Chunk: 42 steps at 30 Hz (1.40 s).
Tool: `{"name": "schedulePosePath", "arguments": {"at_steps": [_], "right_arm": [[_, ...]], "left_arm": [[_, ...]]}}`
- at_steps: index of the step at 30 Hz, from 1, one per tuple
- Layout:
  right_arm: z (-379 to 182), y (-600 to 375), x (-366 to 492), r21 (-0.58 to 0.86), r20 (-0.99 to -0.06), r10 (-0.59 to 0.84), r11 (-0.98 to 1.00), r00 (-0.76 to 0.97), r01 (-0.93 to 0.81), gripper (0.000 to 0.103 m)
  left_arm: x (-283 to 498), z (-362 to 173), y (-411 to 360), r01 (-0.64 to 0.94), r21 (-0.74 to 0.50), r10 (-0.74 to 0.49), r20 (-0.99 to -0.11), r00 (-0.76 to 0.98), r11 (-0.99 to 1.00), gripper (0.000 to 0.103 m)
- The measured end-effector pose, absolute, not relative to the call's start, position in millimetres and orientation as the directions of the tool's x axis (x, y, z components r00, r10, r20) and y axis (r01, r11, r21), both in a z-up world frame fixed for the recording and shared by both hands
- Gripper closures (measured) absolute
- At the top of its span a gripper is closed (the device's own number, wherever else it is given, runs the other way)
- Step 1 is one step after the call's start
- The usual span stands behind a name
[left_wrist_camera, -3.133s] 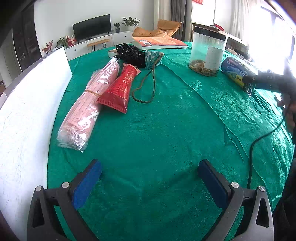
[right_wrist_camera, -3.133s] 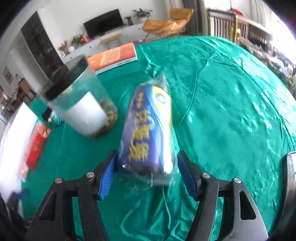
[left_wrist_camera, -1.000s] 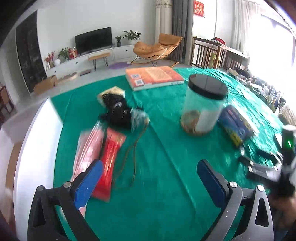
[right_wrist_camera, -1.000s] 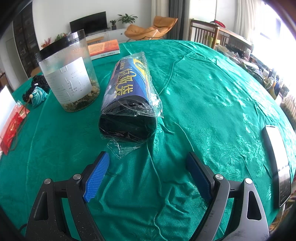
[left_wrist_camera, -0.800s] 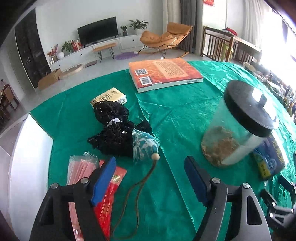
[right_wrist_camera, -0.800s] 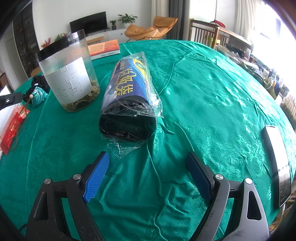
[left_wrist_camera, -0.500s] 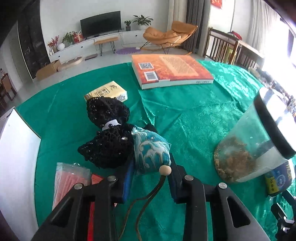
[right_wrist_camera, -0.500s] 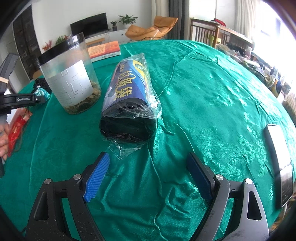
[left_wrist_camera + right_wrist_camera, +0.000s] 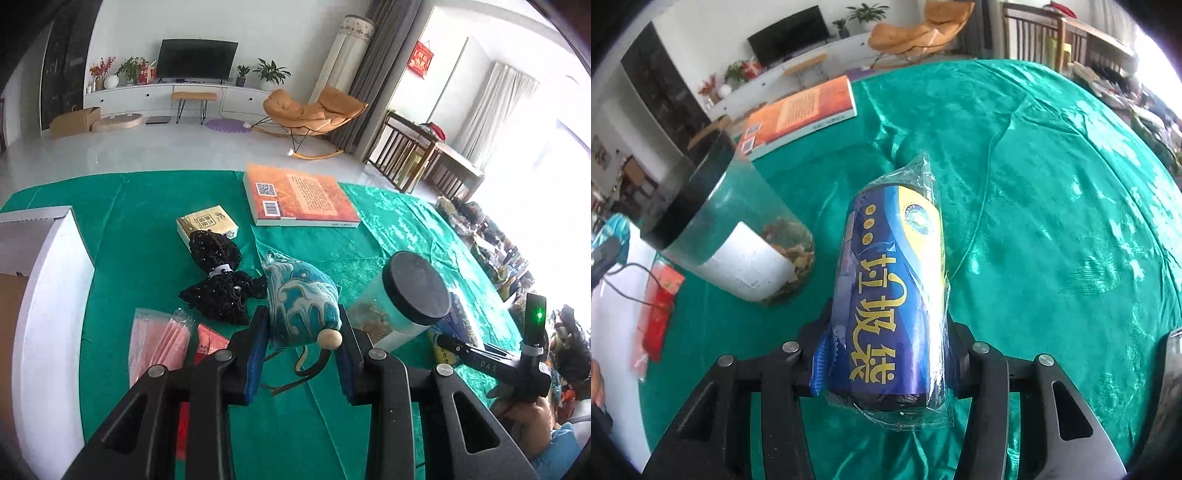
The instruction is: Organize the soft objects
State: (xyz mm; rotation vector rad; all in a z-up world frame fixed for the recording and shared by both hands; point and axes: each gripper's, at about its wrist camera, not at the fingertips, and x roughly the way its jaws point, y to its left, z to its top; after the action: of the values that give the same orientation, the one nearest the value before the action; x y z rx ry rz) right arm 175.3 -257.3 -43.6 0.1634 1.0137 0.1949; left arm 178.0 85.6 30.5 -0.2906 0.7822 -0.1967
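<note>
Left tool (image 9: 300, 345): my blue pads are clamped on the teal wave-patterned fabric drawstring pouch (image 9: 300, 306), one pad on each flank.
Pouch position: held between the pads, over the green satin cloth of the desk (image 9: 147, 236); whether its underside touches the cloth I cannot tell.
Pouch axis: long axis runs away from my camera; gathered neck with the round wooden bead (image 9: 328, 338) points toward me, brown cord hanging below.
Right tool (image 9: 886, 363): my jaws are closing, with the blue and yellow plastic-wrapped roll of bags (image 9: 892, 295) between them; the pads sit against its sides.
Roll axis: lengthwise along my fingers, near end at the pads, far end pointing across the desk.
Container: clear cylindrical jar with black lid (image 9: 731, 236), left of the roll; brownish dried matter lies in its bottom; a white label covers part of the wall.
Near the pouch: black beaded mesh bundle (image 9: 218, 280); pink and red flat packets (image 9: 162, 343), partly hidden behind my left tool.
Hidden: right pads are mostly covered by the roll's wrapper.
</note>
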Motion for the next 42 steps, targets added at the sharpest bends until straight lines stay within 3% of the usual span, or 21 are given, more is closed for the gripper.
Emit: {"name": "schedulePosePath", "arguments": {"at_steps": [5, 10, 14, 19, 21, 22, 23, 25, 31, 36, 39, 42], "right_arm": [[35, -244, 148, 0.154, -0.701, 0.201, 0.979, 0.684, -0.131, 0.053], [112, -185, 102, 0.132, -0.624, 0.315, 0.944, 0.715, -0.302, 0.053], [145, -104, 56, 0.199, -0.588, 0.510, 0.844, 0.628, -0.498, 0.052], [146, 20, -1, 0.338, -0.568, 0.736, 0.616, 0.367, -0.712, 0.052], [139, 67, -18, 0.406, -0.564, 0.790, 0.518, 0.239, -0.753, 0.047], [133, 90, -24, 0.445, -0.558, 0.812, 0.466, 0.171, -0.764, 0.040], [128, 107, -29, 0.479, -0.550, 0.828, 0.416, 0.105, -0.773, 0.029], [120, 125, -34, 0.477, -0.563, 0.824, 0.387, 0.063, -0.789, 0.029], [86, 81, -21, 0.302, -0.613, 0.734, 0.560, 0.292, -0.772, 0.028], [-2, 0, 16, 0.014, -0.702, 0.376, 0.857, 0.606, -0.516, 0.028], [-55, -56, 38, 0.019, -0.773, 0.236, 0.936, 0.589, -0.351, 0.029], [-80, -93, 40, 0.018, -0.781, 0.177, 0.965, 0.599, -0.262, 0.029]], "left_arm": [[123, 75, 124, 0.073, -0.376, -0.292, -0.570, 0.768, 0.924, 0.070], [50, 109, 188, 0.005, -0.376, -0.215, -0.518, 0.828, 0.927, 0.070], [-7, 113, 252, -0.138, -0.317, -0.062, -0.546, 0.836, 0.938, 0.070], [-66, 94, 317, -0.360, -0.154, 0.200, -0.605, 0.771, 0.920, 0.068], [-81, 79, 334, -0.465, -0.060, 0.330, -0.624, 0.708, 0.883, 0.045], [-86, 72, 342, -0.500, -0.040, 0.365, -0.633, 0.683, 0.865, 0.014], [-90, 64, 345, -0.526, -0.038, 0.387, -0.633, 0.670, 0.849, 0.000], [-99, 58, 351, -0.557, -0.063, 0.408, -0.613, 0.676, 0.828, 0.000], [-77, 52, 314, -0.493, -0.143, 0.328, -0.586, 0.741, 0.858, 0.000], [-43, 57, 228, -0.283, -0.175, 0.141, -0.559, 0.817, 0.943, 0.000], [-25, 47, 167, -0.126, -0.193, -0.008, -0.575, 0.818, 0.973, 0.000], [-1, 19, 109, -0.008, -0.188, -0.117, -0.640, 0.759, 0.982, 0.000]]}}
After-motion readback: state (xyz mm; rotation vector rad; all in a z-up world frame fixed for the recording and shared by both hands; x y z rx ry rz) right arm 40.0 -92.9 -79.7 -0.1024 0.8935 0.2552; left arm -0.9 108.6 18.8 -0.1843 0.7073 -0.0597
